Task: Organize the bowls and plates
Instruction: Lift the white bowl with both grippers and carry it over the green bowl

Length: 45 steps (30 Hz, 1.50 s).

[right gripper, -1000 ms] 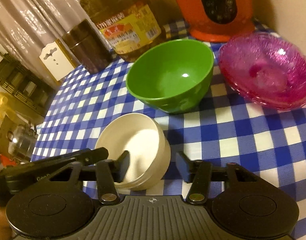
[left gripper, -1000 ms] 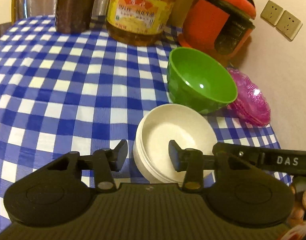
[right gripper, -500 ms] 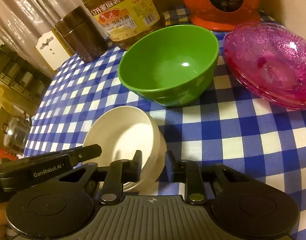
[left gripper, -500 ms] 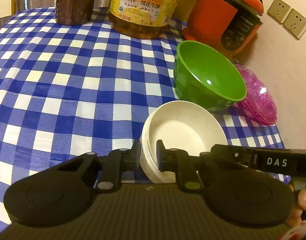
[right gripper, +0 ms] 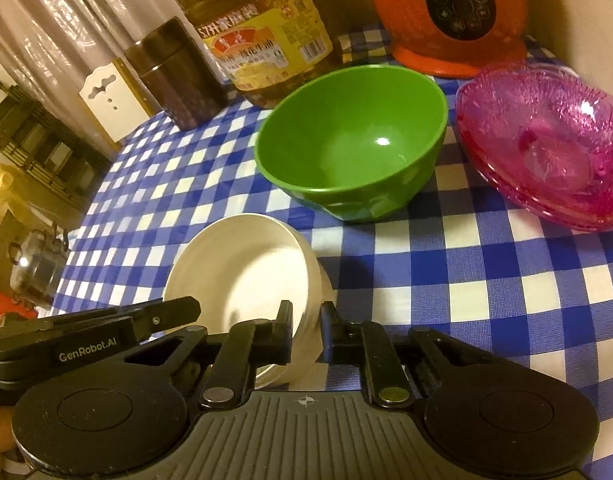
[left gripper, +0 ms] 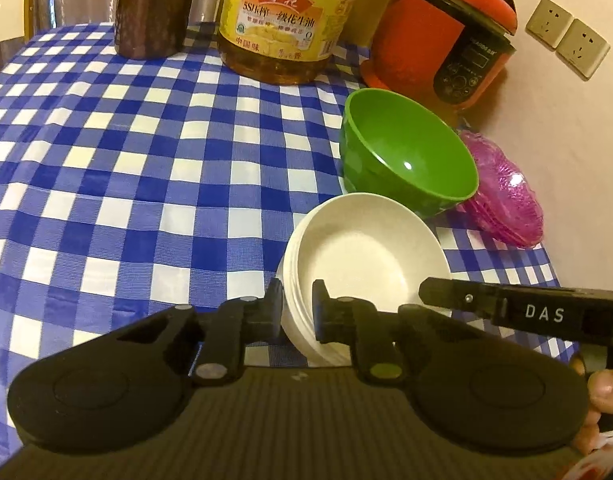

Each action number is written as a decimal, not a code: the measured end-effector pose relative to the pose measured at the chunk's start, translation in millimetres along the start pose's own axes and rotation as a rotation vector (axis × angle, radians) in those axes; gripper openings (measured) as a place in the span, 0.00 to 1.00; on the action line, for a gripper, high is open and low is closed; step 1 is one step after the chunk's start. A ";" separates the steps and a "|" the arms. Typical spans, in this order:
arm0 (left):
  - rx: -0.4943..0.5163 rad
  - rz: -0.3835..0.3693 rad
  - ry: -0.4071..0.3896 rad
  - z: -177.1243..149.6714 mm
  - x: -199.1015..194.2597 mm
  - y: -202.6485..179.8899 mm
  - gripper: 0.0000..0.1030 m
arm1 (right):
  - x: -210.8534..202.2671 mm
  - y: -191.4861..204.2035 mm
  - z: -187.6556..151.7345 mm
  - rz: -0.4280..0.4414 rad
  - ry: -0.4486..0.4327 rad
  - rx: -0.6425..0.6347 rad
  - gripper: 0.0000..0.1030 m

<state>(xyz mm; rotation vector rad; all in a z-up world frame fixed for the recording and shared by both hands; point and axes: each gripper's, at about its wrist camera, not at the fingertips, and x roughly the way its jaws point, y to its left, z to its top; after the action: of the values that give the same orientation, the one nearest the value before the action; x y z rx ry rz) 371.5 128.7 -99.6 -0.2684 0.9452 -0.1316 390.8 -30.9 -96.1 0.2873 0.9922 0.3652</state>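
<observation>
Left wrist view: the left tongs [left gripper: 297, 308] pinch the near rim of a stack of white bowls [left gripper: 366, 256] on a worktop [left gripper: 106, 168] covered in blue-and-white check, one finger outside the wall and one inside. From the right wrist view, the right tongs [right gripper: 306, 330] are closing on the opposite side of the same stack [right gripper: 246, 272], their pads pressed against its wall from both sides, so the white bowls sit gripped between two tools at once. Just behind the stack, almost touching it, stands a green bowl [right gripper: 350, 148], upright and empty. To its right, near the wall, rests a stack of pink glass dishes [right gripper: 546, 144]. At the back of the worktop stand a large bottle of cooking oil [left gripper: 290, 20], a dark brown canister [left gripper: 150, 8] to its left and a red rice cooker [left gripper: 442, 28] to its right. A thumb [left gripper: 606, 392] shows at the right edge of the left wrist view.
</observation>
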 end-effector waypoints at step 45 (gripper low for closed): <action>0.052 -0.060 -0.171 100.3 35.3 -77.1 0.13 | -22.9 -59.0 86.1 -0.058 -0.248 0.038 0.11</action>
<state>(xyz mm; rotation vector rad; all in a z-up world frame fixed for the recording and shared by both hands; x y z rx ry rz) 474.1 63.6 -49.6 -0.2559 0.7633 -0.1847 462.7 -99.9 -57.6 0.3295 0.7625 0.2514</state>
